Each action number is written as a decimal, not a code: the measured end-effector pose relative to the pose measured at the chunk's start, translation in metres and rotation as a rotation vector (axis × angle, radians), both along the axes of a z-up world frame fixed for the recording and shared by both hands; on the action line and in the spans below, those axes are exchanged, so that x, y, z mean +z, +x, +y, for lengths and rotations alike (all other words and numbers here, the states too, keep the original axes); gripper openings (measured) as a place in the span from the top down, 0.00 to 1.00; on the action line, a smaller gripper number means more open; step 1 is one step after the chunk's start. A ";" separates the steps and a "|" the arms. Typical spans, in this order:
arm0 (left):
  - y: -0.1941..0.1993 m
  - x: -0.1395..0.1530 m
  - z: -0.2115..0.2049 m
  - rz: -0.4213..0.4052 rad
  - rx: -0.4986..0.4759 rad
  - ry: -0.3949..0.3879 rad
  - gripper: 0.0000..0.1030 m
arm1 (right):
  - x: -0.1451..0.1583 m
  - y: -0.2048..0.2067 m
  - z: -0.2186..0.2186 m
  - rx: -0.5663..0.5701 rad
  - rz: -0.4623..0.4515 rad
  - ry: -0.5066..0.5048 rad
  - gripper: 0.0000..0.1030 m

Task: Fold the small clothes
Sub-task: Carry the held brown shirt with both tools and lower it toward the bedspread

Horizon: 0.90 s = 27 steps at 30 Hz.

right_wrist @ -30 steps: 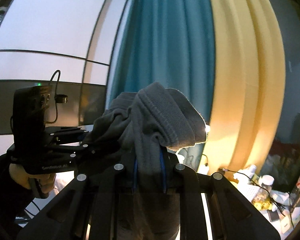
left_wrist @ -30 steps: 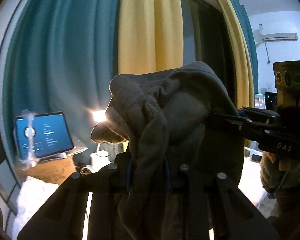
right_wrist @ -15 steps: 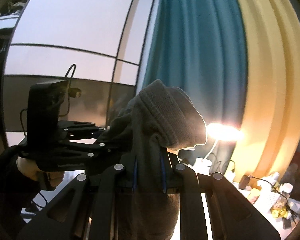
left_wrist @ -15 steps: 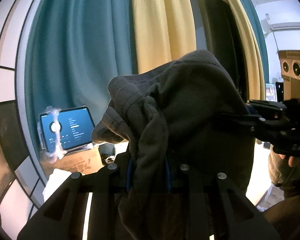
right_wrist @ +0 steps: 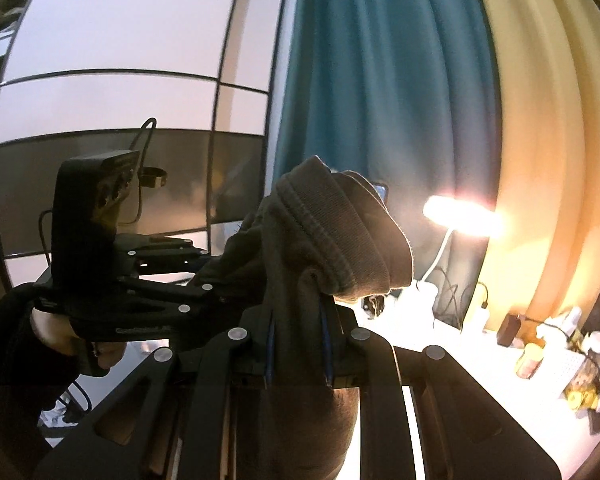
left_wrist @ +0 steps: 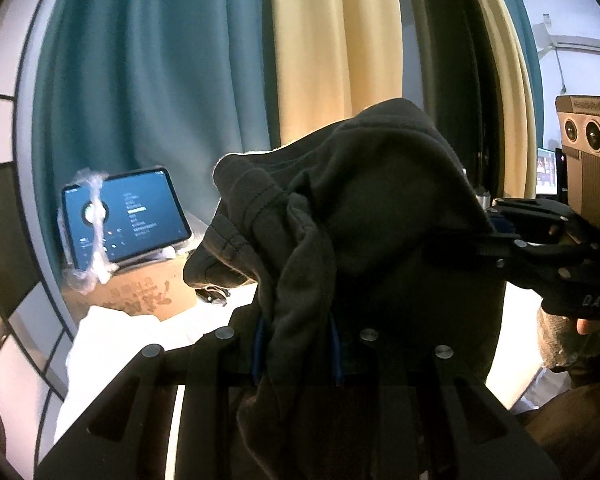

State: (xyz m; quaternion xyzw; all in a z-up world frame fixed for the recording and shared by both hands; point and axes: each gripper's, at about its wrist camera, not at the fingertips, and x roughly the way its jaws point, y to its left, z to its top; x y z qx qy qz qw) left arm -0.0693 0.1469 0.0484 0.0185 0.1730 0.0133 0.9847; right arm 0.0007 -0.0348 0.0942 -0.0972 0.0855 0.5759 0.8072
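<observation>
Hanging in the air between the two hands, the dark grey garment [left_wrist: 380, 216] is not yet folded. The left tongs [left_wrist: 298, 354] are closed on one bunched edge of it, and the right tongs [right_wrist: 298, 350] are closed on its ribbed hem. It touches no surface, so I judge that the whole folding remains.

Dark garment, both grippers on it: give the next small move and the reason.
Probably lower both ends together toward the white surface below. The left gripper and right gripper each pinch a bunched edge of the dark garment, which hangs in the air, so no fold can be laid flat yet.
</observation>
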 end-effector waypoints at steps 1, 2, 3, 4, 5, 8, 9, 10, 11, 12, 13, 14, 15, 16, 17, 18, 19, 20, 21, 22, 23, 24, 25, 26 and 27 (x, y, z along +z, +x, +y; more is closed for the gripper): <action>0.005 -0.002 -0.001 0.010 -0.004 0.002 0.77 | -0.003 0.004 0.000 -0.004 0.008 -0.003 0.81; 0.009 -0.003 -0.001 0.020 -0.007 0.004 0.77 | -0.005 0.008 0.001 -0.009 0.016 -0.007 0.81; 0.013 -0.005 -0.001 0.027 -0.010 0.005 0.77 | -0.008 0.014 0.002 -0.014 0.024 -0.012 0.81; 0.018 -0.007 -0.001 0.037 -0.013 0.006 0.77 | -0.010 0.020 0.004 -0.020 0.033 -0.019 0.81; 0.022 -0.008 -0.002 0.045 -0.014 0.008 0.77 | -0.013 0.025 0.004 -0.025 0.041 -0.024 0.81; 0.033 -0.014 -0.002 0.068 -0.012 0.006 0.77 | -0.021 0.040 0.009 -0.036 0.066 -0.042 0.81; 0.038 -0.017 -0.001 0.079 -0.013 -0.002 0.77 | -0.025 0.045 0.011 -0.038 0.076 -0.049 0.81; 0.041 -0.020 0.000 0.088 -0.014 -0.007 0.77 | -0.027 0.049 0.012 -0.041 0.084 -0.054 0.81; 0.045 -0.023 0.000 0.098 -0.014 -0.011 0.77 | -0.031 0.054 0.014 -0.044 0.096 -0.060 0.81; 0.048 -0.026 0.000 0.108 -0.014 -0.013 0.77 | -0.035 0.060 0.016 -0.047 0.110 -0.067 0.81; 0.053 -0.029 0.001 0.120 -0.015 -0.015 0.77 | -0.038 0.065 0.018 -0.050 0.120 -0.073 0.81; 0.056 -0.032 0.002 0.130 -0.016 -0.016 0.77 | -0.040 0.070 0.020 -0.052 0.130 -0.080 0.81; 0.061 -0.034 0.003 0.141 -0.019 -0.018 0.77 | -0.043 0.075 0.023 -0.052 0.140 -0.089 0.81; 0.064 -0.037 0.003 0.152 -0.018 -0.019 0.77 | -0.045 0.078 0.026 -0.050 0.143 -0.097 0.81; 0.066 -0.039 0.004 0.159 -0.016 -0.022 0.77 | -0.047 0.082 0.029 -0.049 0.142 -0.106 0.81; 0.070 -0.041 0.007 0.169 -0.013 -0.030 0.77 | -0.049 0.086 0.032 -0.047 0.144 -0.114 0.81; 0.073 -0.043 0.009 0.175 -0.011 -0.034 0.77 | -0.052 0.090 0.034 -0.045 0.147 -0.120 0.81; 0.077 -0.046 0.011 0.184 -0.010 -0.037 0.77 | -0.055 0.093 0.036 -0.046 0.152 -0.125 0.81; 0.081 -0.049 0.013 0.191 -0.009 -0.040 0.77 | -0.058 0.098 0.039 -0.047 0.160 -0.130 0.81; 0.083 -0.051 0.014 0.197 -0.009 -0.043 0.77 | -0.062 0.103 0.041 -0.049 0.169 -0.136 0.81; 0.086 -0.055 0.015 0.205 -0.008 -0.050 0.77 | -0.065 0.108 0.043 -0.050 0.177 -0.144 0.81; 0.089 -0.057 0.018 0.211 -0.007 -0.054 0.77 | -0.068 0.113 0.046 -0.052 0.187 -0.153 0.81; 0.093 -0.061 0.020 0.221 -0.006 -0.059 0.77 | -0.072 0.117 0.049 -0.054 0.195 -0.159 0.81; 0.097 -0.064 0.021 0.231 -0.006 -0.062 0.77 | -0.075 0.122 0.051 -0.055 0.203 -0.165 0.81; 0.100 -0.067 0.022 0.240 -0.007 -0.062 0.77 | -0.080 0.127 0.054 -0.058 0.215 -0.172 0.81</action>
